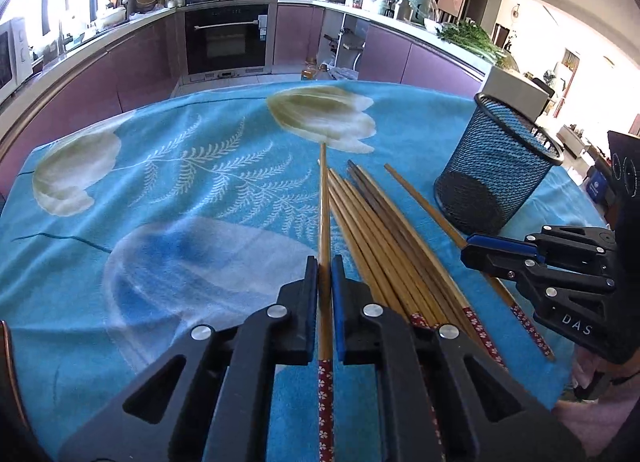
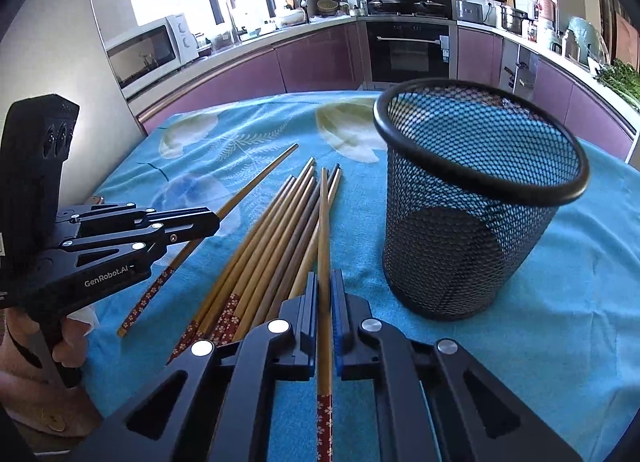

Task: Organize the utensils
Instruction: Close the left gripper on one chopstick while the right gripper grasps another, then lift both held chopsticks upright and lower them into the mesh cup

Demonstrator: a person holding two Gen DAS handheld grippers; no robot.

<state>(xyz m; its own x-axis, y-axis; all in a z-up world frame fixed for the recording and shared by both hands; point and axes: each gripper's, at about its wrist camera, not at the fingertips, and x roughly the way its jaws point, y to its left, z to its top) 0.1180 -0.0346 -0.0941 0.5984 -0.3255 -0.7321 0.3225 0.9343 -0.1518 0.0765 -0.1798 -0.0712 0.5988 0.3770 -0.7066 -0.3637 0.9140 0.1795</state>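
Observation:
A pile of several wooden chopsticks (image 1: 384,246) with red flowered ends lies on the blue cloth; it also shows in the right wrist view (image 2: 276,238). My left gripper (image 1: 325,266) is shut on one chopstick (image 1: 324,214) that points away from me. My right gripper (image 2: 325,282) is shut on another chopstick (image 2: 323,222), just right of the pile. A black mesh cup (image 2: 472,198) stands upright and empty, to the right of the pile; it also shows in the left wrist view (image 1: 496,166). Each gripper shows in the other's view, the right (image 1: 466,252) and the left (image 2: 214,222).
The table has a blue flowered cloth (image 1: 160,190), its far edge facing purple kitchen cabinets and an oven (image 1: 228,38). A microwave (image 2: 148,54) stands on the counter at the left. A white box (image 1: 516,90) sits behind the cup.

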